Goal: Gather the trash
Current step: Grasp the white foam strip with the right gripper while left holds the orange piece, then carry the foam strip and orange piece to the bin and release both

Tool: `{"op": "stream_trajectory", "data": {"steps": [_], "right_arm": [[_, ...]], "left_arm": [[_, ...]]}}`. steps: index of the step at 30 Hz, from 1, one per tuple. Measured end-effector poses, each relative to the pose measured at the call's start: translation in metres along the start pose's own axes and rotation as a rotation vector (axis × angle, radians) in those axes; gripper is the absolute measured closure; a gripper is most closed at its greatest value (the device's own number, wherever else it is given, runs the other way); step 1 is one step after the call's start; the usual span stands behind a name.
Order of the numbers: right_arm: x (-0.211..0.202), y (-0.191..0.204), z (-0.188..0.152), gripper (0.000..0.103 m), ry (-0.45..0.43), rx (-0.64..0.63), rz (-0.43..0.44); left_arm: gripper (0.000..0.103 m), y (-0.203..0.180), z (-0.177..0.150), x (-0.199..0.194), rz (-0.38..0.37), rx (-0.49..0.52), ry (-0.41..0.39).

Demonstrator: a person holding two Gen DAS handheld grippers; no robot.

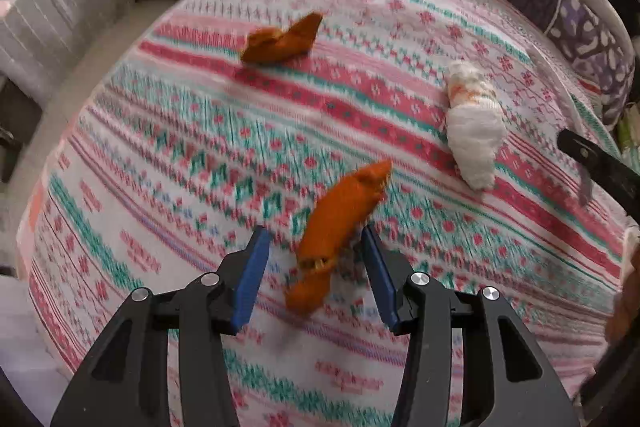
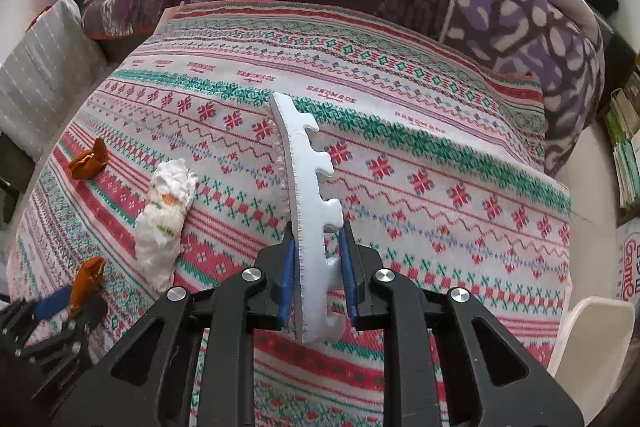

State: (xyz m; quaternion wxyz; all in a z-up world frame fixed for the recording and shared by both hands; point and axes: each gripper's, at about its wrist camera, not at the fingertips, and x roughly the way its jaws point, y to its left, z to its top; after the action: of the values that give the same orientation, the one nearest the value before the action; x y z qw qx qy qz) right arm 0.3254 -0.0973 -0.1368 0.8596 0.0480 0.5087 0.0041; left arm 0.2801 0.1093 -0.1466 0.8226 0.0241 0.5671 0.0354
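Left hand-held gripper (image 1: 316,263) hangs released, fingers either side of the near orange wrapper (image 1: 340,227) on the bed (image 1: 160,167); it looks light and crinkly, so I'd pinch its thick middle. Right hand-held gripper (image 2: 317,267) is clenched on the white foam strip (image 2: 310,187), stiff, light, easily dented.

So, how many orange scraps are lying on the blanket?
2. One orange scrap lies between the open fingers of the left gripper. The other lies farther back on the blanket, left of the white wad. More may be hidden out of view.
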Motion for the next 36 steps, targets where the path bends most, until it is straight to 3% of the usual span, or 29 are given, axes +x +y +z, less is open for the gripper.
{"op": "stream_trajectory", "data": {"steps": [2,3,4,8,17,27,36], "right_arm": [[-0.005,0.001,-0.004,0.083,-0.009,0.004,0.010],[-0.009,0.001,-0.005,0.083,-0.015,0.007,0.018],[-0.013,0.001,-0.007,0.083,-0.021,0.011,0.025],[-0.032,0.004,-0.011,0.083,-0.063,0.015,0.043],[-0.096,0.006,-0.015,0.084,-0.229,0.042,0.007],[-0.165,-0.005,-0.029,0.083,-0.388,0.111,-0.067],[-0.189,-0.022,-0.052,0.083,-0.478,0.162,-0.127]], "left_arm": [[0.060,-0.001,0.000,0.000,0.008,-0.009,-0.013],[0.075,-0.001,0.001,0.000,0.006,-0.010,-0.017],[0.084,-0.002,0.000,-0.001,0.017,-0.008,-0.021],[0.086,0.005,0.002,-0.010,0.029,-0.052,-0.043],[0.086,0.021,0.007,-0.089,-0.161,-0.192,-0.212],[0.086,-0.012,-0.011,-0.172,-0.152,-0.149,-0.438],[0.086,-0.032,-0.017,-0.183,-0.160,-0.135,-0.484]]}}
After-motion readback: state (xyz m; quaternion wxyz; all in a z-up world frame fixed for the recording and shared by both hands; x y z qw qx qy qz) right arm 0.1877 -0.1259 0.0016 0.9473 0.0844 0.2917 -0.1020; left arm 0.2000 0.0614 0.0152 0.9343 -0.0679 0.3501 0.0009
